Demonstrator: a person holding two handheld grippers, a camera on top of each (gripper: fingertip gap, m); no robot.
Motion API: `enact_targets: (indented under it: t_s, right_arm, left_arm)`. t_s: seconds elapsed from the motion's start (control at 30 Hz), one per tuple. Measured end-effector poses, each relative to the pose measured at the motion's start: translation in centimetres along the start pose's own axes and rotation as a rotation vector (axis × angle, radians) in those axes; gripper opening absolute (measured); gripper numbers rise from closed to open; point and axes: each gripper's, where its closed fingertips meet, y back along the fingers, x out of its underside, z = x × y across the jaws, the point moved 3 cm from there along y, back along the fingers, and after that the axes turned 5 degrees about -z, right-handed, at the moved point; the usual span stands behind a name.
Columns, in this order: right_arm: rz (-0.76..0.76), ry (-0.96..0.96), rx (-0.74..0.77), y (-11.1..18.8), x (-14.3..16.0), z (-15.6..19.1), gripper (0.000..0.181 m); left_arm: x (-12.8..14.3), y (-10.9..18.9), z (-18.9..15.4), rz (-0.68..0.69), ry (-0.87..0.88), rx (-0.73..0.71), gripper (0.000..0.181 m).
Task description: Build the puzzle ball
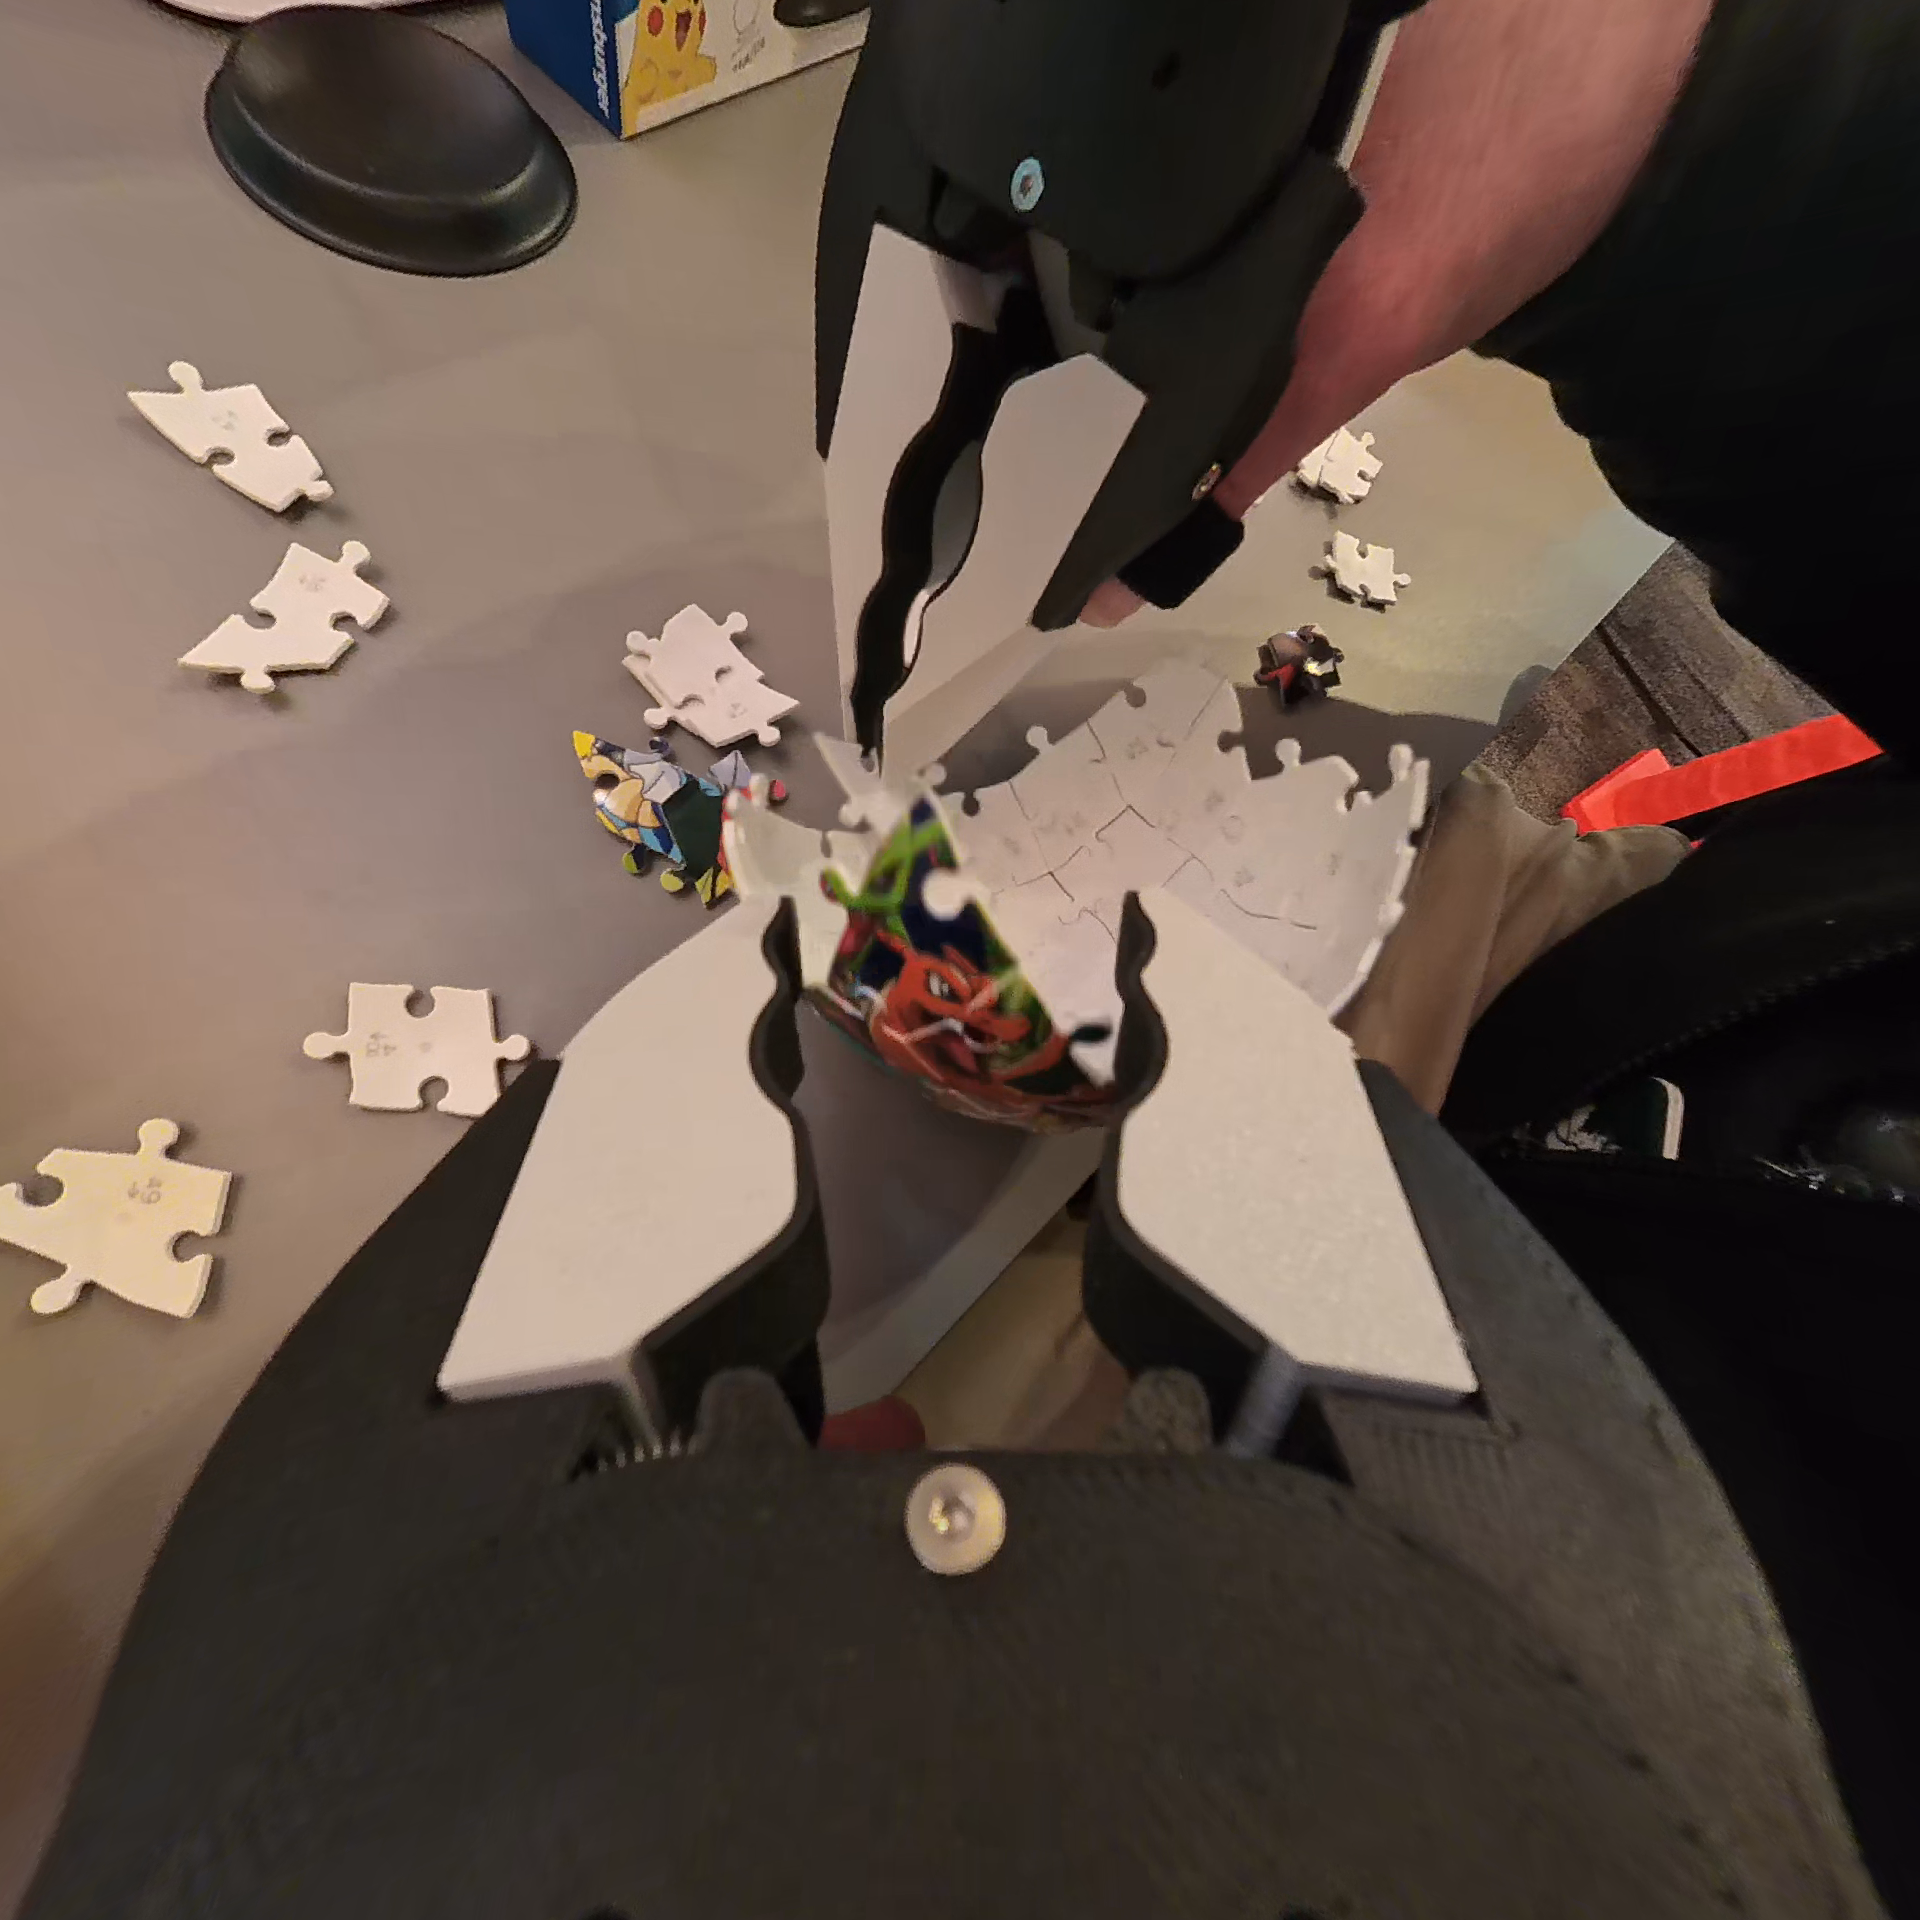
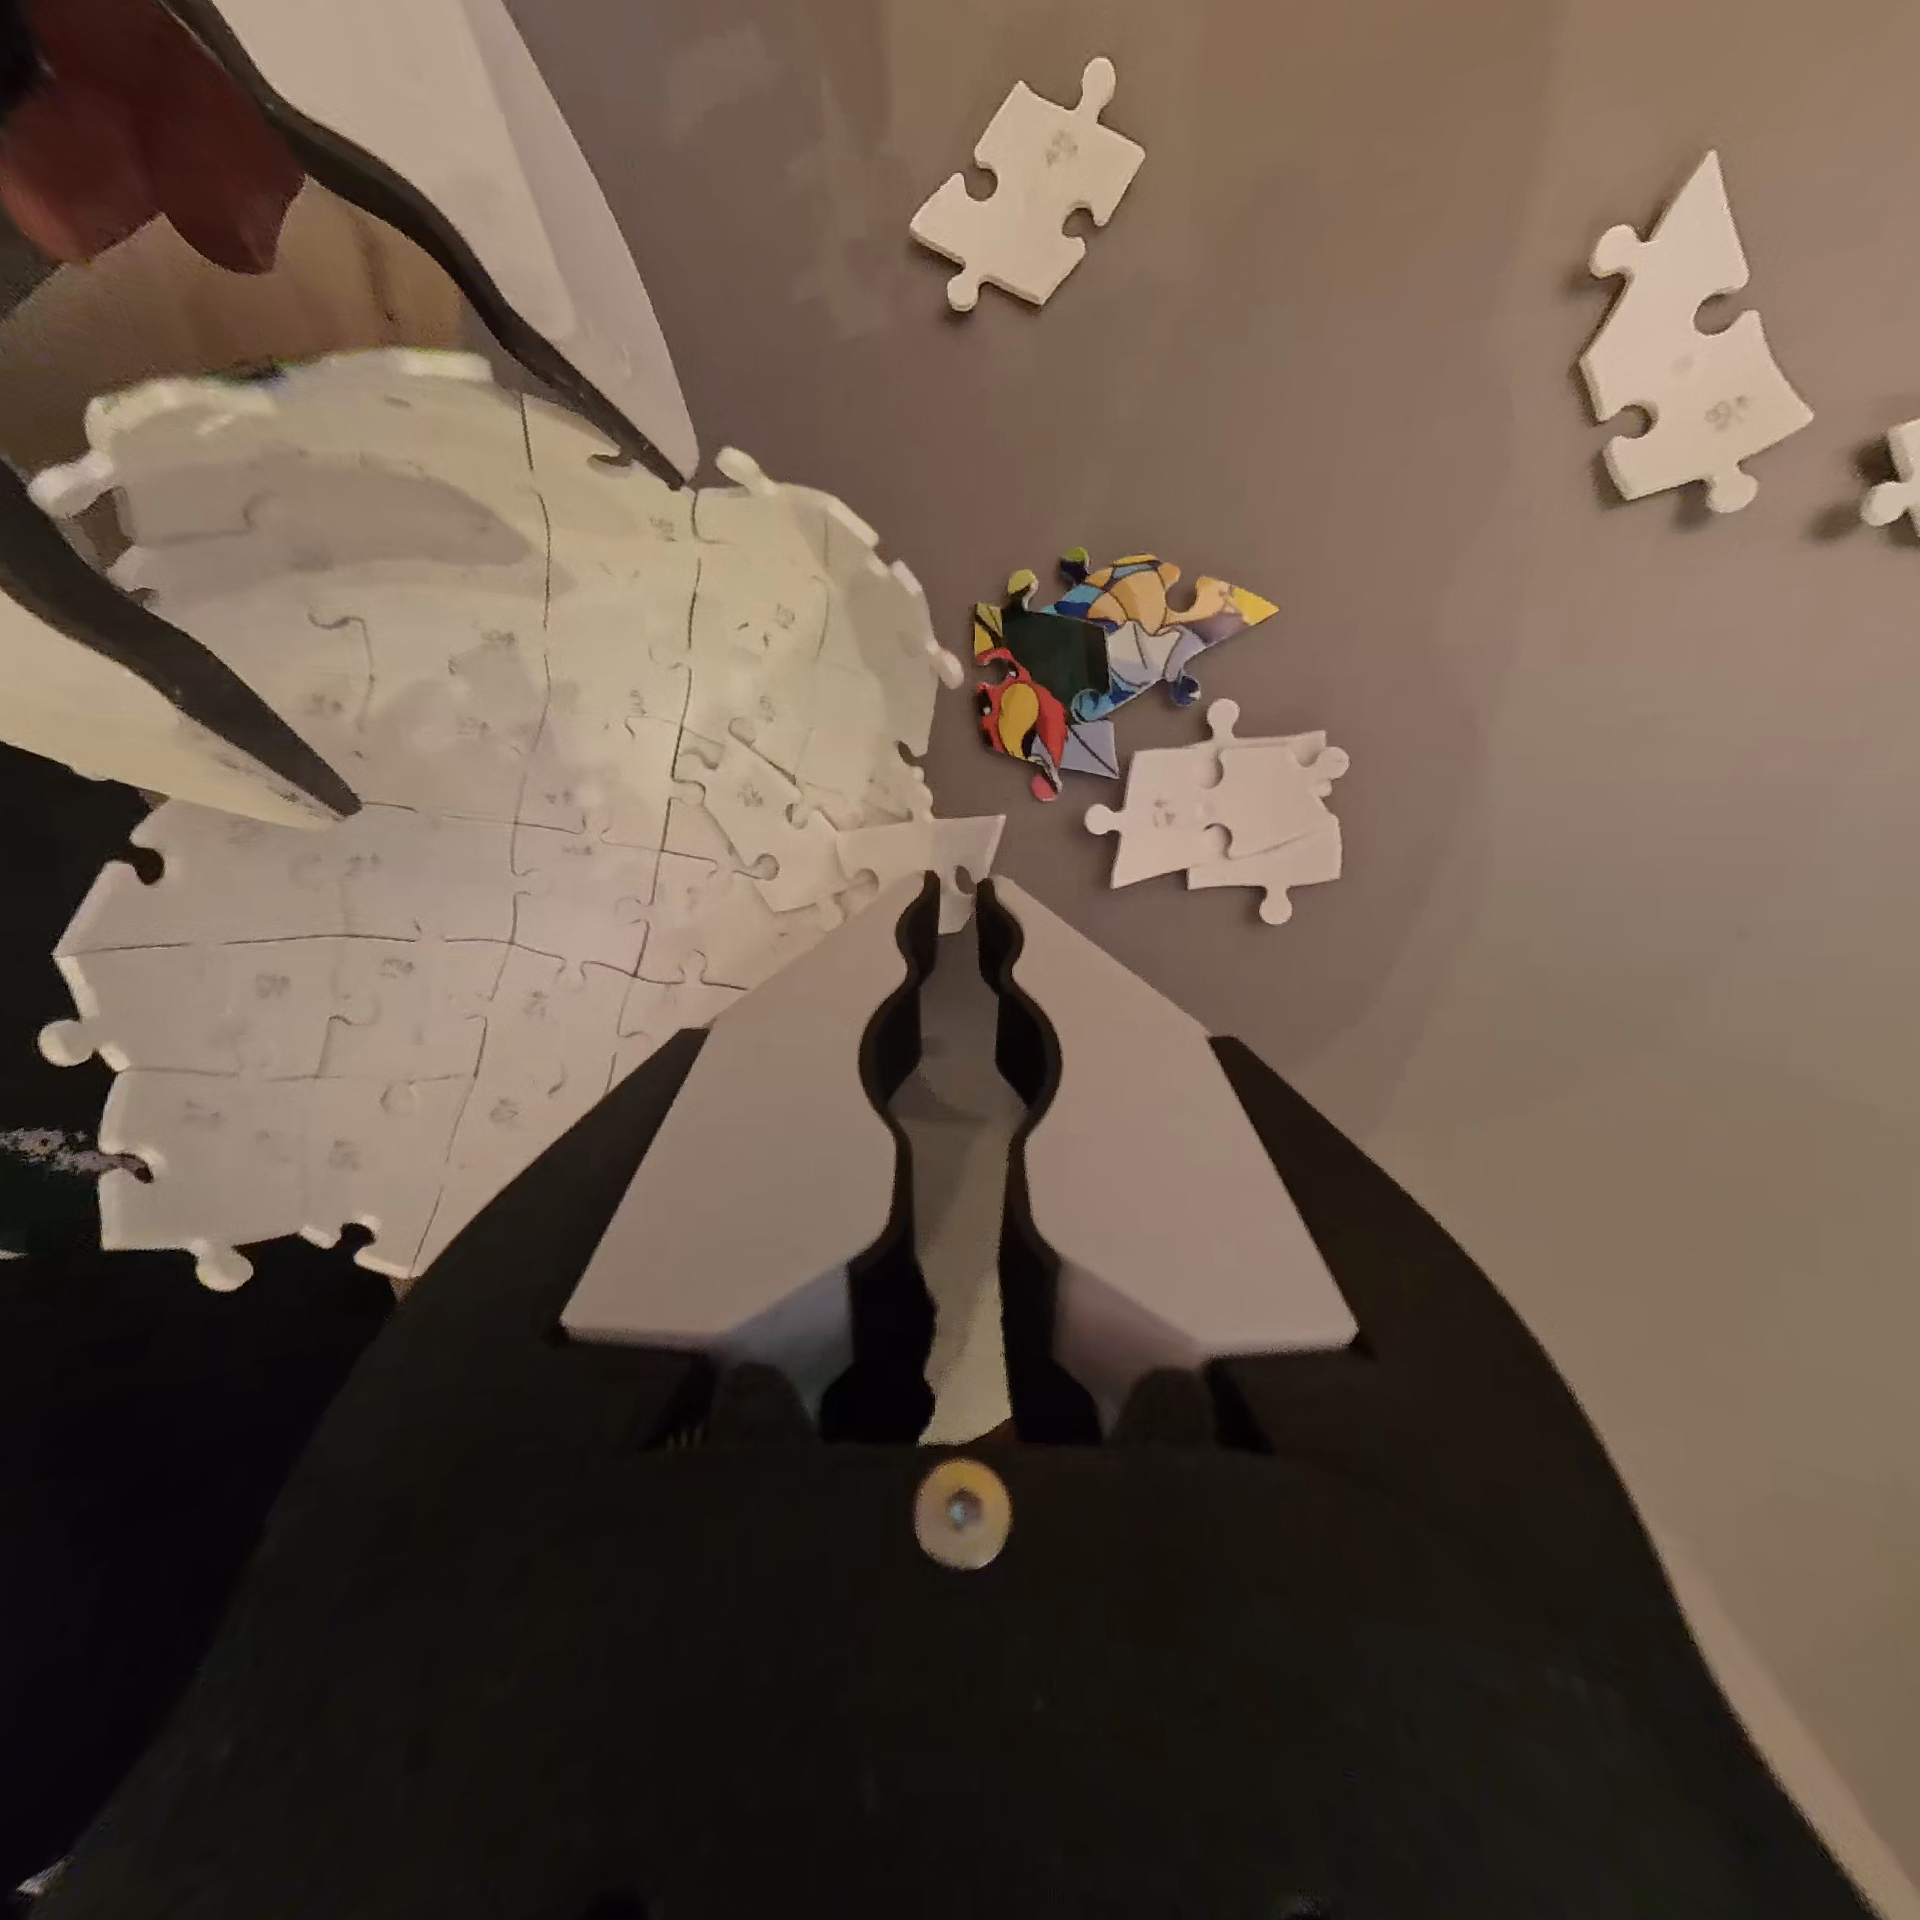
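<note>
— Grey tabletop (image 1: 436, 499) is what we have under everything; its near edge runs along the lower right of the left wrist view, with a dark trouser leg and a red object beyond it.

— And the puzzle ball?

— We hold it half built, a curved shell (image 1: 1195, 831) at frame centre, white inside, printed outside. Our left gripper (image 1: 961, 914) has its fingers spread on either side of the shell's wall. Our right gripper (image 2: 961, 894) is nearly pressed together, pinching a white puzzle piece (image 2: 961, 842) against the shell's rim.

— Room to move?

— Loose white pieces (image 1: 234, 436) are scattered well apart on the left half of the frame, with bare grey between them. A coloured cluster of joined pieces (image 1: 655, 810) lies just beside the shell, and two overlapping white pieces (image 2: 1226, 810) near it.

— Any writing?

— A blue, white and yellow box (image 1: 665, 62) at the top edge carries print, beside a black oval base (image 1: 384, 145). We see small faint marks on the piece backs.
</note>
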Motion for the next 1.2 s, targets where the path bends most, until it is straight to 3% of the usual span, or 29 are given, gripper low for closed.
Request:
enact_targets:
  t_s: [0.5, 0.67, 0.8, 0.9, 0.97, 1.2]
  right_arm:
    - [-0.114, -0.091, 0.044, 0.8, 0.4, -0.8, 0.0]
    - [-0.191, -0.08, -0.009, 2.3, -0.3, 1.0, 0.01]
    - [-0.155, -0.1, -0.061, 1.6, 0.2, 2.1, 0.019]
    - [-0.103, -0.121, -0.068, 0.6, 0.9, 2.2, 0.014]
    - [-0.11, -0.141, -0.082, 0.1, 1.0, 2.3, 0.005]
    - [-0.213, -0.23, -0.085, -0.1, 0.7, 2.6, 0.002]
  left_arm:
    - [0.1, -0.9, 0.3, 0.023, 0.007, 0.008, 0.056]
    - [0.4, -1.2, 0.5, 0.035, 0.019, 0.009, 0.056]
    - [0.4, -1.5, 0.5, 0.032, 0.019, 0.009, 0.055]
    - [0.3, -1.5, 0.5, 0.029, 0.013, 0.004, 0.056]
    - [0.2, -1.3, 0.4, 0.025, 0.01, -0.003, 0.056]
    - [-0.4, 1.5, 0.4, -0.039, 0.054, -0.095, 0.062]
